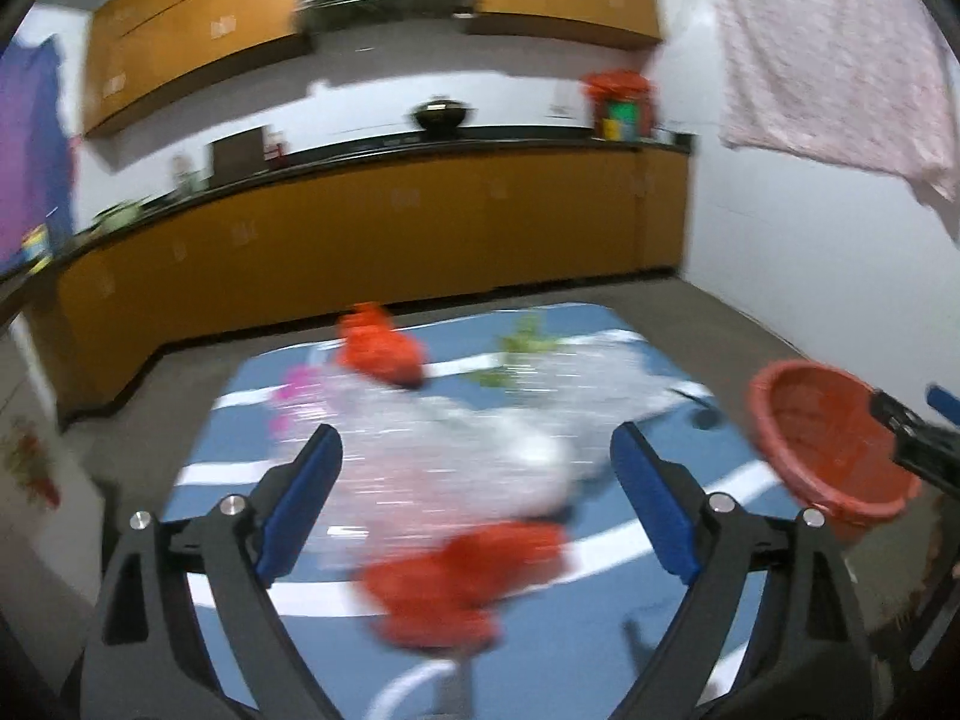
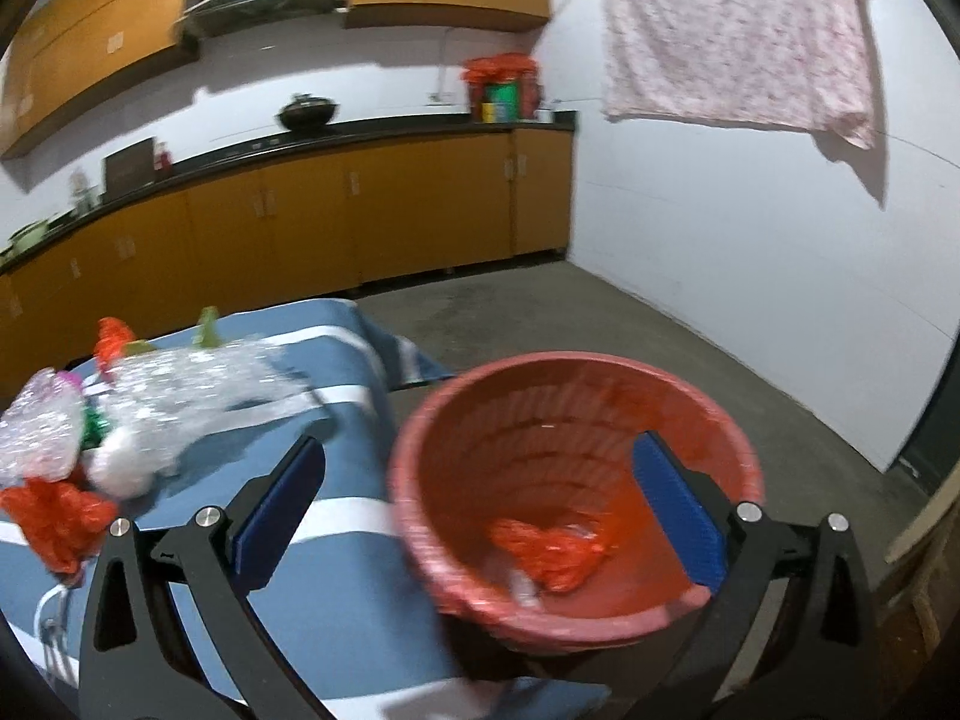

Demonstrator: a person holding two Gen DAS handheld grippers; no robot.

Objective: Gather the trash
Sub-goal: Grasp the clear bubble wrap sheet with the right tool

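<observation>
Nearest in the left wrist view: left gripper (image 1: 477,480), black-framed with blue pads, jaws spread wide and pinching nothing. Just beyond and between the pads, blurred: crumpled orange-red plastic bag (image 1: 456,582) lying on the blue cloth with white stripes (image 1: 564,660) that covers the table. Behind that bag: large sheet of clear bubble wrap (image 1: 444,438), rumpled, spread across the middle of the cloth. Farther back on the cloth: second crumpled orange-red plastic scrap (image 1: 378,348) at the left end of the wrap, a pale green scrap (image 1: 525,345) at its far edge, a pink scrap (image 1: 288,384) at its left edge. At right, off the edge of the table: round red plastic basket (image 1: 828,444), tilted with its mouth toward the camera; black finger of the other tool showing beside its rim. Nearest in the right wrist view: right gripper (image 2: 480,507), jaws spread to full width, one blue pad outside the basket wall on the left, the other inside the basket on the right; contact with the wall not discernible through blur. Inside the basket, at the bottom: crumpled orange-red plastic wad (image 2: 555,549) with a clear scrap beside it. Beyond: grey concrete floor (image 2: 600,312). Farthest: yellow-brown base cabinets under a dark counter (image 2: 360,210), black wok (image 2: 306,111) on the counter, pink floral cloth (image 2: 738,36) hanging on the white wall.
</observation>
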